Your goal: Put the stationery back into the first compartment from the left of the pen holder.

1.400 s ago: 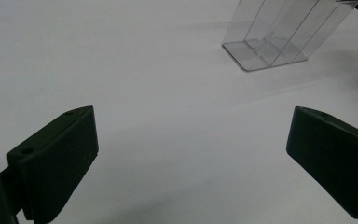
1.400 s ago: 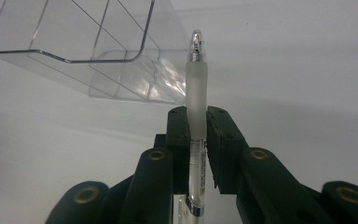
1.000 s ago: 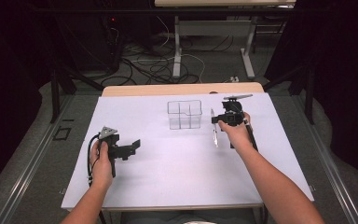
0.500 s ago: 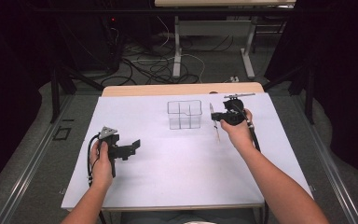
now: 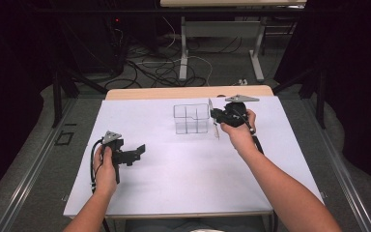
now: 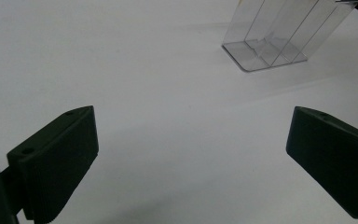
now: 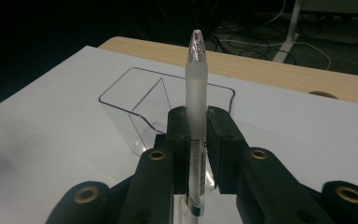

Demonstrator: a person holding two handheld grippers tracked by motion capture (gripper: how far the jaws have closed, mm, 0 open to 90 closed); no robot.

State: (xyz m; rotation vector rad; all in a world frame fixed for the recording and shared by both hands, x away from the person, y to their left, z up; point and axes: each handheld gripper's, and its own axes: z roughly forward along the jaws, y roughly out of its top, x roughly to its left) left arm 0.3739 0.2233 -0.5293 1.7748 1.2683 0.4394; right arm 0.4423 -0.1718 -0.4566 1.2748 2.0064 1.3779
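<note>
Pickup done, insertion pending: right gripper (image 7: 196, 140) is clamping the pen (image 7: 196, 88) beside the clear organizer (image 5: 191, 118) at frame centre, while the left gripper (image 6: 191, 163) is idling with jaws apart.

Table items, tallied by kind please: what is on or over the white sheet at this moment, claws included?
Clear plastic organizer: 1
Pen, clamped upright in the right claw: 1
Claws: 2, the right one beside the organizer, the left claw open over bare sheet
Total: 4
</note>
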